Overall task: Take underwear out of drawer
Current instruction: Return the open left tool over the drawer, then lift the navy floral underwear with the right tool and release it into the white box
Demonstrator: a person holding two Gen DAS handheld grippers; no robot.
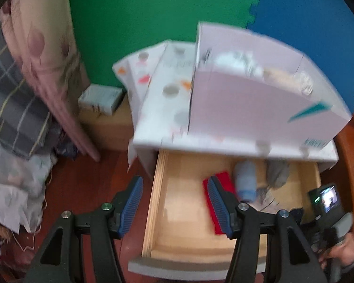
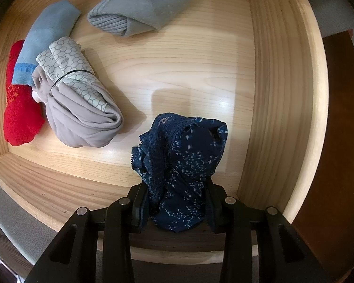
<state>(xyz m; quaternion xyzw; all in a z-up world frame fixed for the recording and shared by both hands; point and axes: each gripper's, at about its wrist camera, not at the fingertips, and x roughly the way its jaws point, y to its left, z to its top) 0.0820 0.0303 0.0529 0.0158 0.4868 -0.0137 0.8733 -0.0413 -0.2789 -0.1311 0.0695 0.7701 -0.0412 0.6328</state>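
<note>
Left wrist view: high above open drawer [image 1: 158, 212], off its left front corner, tilted down, farther off. Right wrist view: close inside drawer [image 2: 283, 94], near right front corner, facing almost straight down. Shared: drawer floor.

Drawer [image 2: 283, 94] floor's middle lies bare; rolled garments [image 2: 82, 108] apparently crowd its left.

Navy speckled underwear [image 2: 184, 165] — red roll [image 2: 18, 108], pale wooden drawer [image 2: 177, 70]

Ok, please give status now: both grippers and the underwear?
Right gripper shut on dark blue lace underwear, inside wooden drawer. Left gripper open, empty. Nothing blocking.
</note>
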